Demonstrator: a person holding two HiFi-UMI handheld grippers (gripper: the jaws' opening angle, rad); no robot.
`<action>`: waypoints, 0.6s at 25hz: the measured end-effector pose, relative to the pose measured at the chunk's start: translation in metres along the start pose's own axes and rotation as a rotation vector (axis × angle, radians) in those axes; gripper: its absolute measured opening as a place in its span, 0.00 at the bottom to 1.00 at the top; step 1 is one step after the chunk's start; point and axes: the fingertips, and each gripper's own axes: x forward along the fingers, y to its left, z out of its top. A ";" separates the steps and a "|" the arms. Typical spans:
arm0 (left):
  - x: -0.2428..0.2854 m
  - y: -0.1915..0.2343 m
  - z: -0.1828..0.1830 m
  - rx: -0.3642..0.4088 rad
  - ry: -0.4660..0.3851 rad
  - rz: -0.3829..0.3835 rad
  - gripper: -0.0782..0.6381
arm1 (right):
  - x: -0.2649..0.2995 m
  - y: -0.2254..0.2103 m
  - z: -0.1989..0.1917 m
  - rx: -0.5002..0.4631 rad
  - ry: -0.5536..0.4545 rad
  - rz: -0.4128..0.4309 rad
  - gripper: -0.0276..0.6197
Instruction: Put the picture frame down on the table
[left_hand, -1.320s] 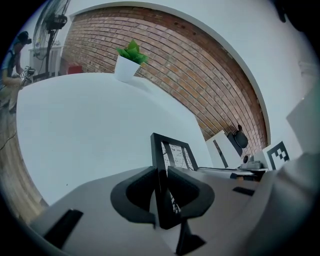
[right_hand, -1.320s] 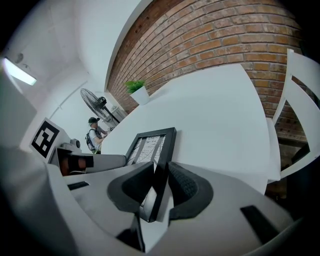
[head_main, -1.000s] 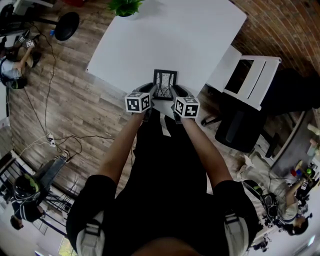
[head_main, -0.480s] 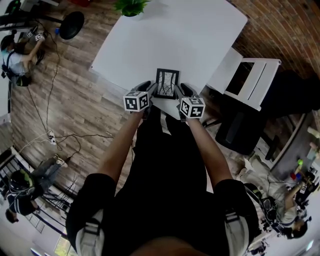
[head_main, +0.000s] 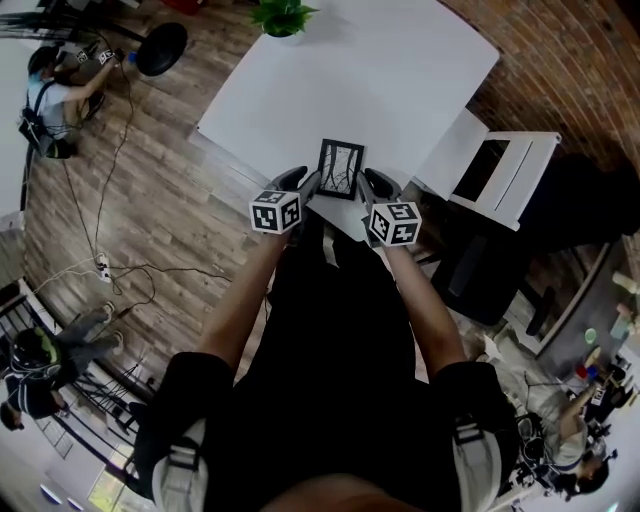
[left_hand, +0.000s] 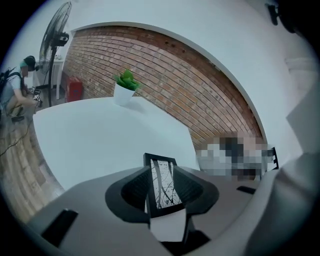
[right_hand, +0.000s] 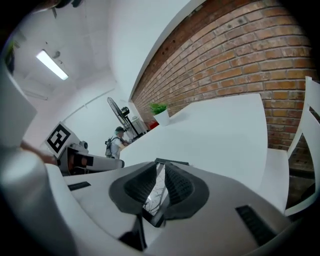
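– Brick wall and plank floor flank the white desk in the head view. Where's the picture frame?
– Just past the desk's near edge, face turned up toward the camera. The left tool grips one side rail and the right tool the other. I can't tell whether it touches the desk.
– And the left gripper view?
– Both pads are closed on the frame's rail. The potted plant is beyond, near the far edge.
– Right gripper view?
– The same: jaws narrow, clamped on the opposite rail.
– What could go wrong?
– Opening one tool first would probably let the frame swing on the other. Releasing this close to the near edge could tip it onto the floor.
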 end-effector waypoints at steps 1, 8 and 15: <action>-0.004 -0.003 0.000 -0.008 -0.010 0.000 0.32 | -0.004 0.003 0.004 -0.001 -0.012 0.014 0.10; -0.031 -0.013 0.007 -0.012 -0.086 0.011 0.28 | -0.020 0.019 0.018 -0.043 -0.038 0.079 0.04; -0.054 -0.036 0.008 0.077 -0.130 0.038 0.22 | -0.042 0.038 0.021 -0.107 -0.046 0.145 0.04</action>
